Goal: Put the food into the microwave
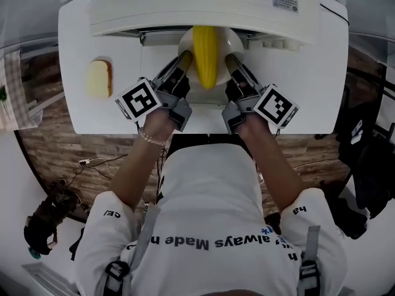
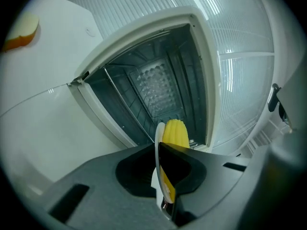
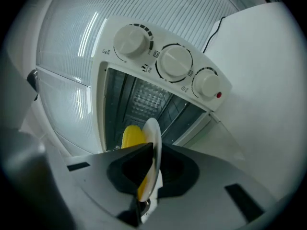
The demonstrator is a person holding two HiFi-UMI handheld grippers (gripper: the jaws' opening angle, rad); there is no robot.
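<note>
Corn cob: a bright yellow corn cob (image 1: 205, 54) with lengthwise rows of kernels and a rounded tip lies along the middle of the plate, its length pointing into the oven mouth.
Plate: a small round white plate (image 1: 232, 41) with a thin rim; it is held level at the front opening of the microwave, its far edge under the top casing.
Left gripper: the left gripper (image 1: 185, 58) has its jaws closed on the plate's left rim; in its own view the rim (image 2: 156, 150) stands edge-on between the jaws, with the cob (image 2: 175, 133) just beyond.
Right gripper: the right gripper (image 1: 232, 59) has its jaws pinched on the plate's right rim (image 3: 154, 145), the cob (image 3: 132, 137) showing beside it.
Microwave: the white microwave (image 1: 185, 11) is open, with a dark ribbed chamber (image 2: 153, 90) and three round knobs (image 3: 175, 61) in a row beside the opening.
Table: a white table (image 1: 296, 91) carries the microwave.
Bread: a slice of bread (image 1: 99, 78) with a brown crust lies on the table, well to the left of the grippers.
</note>
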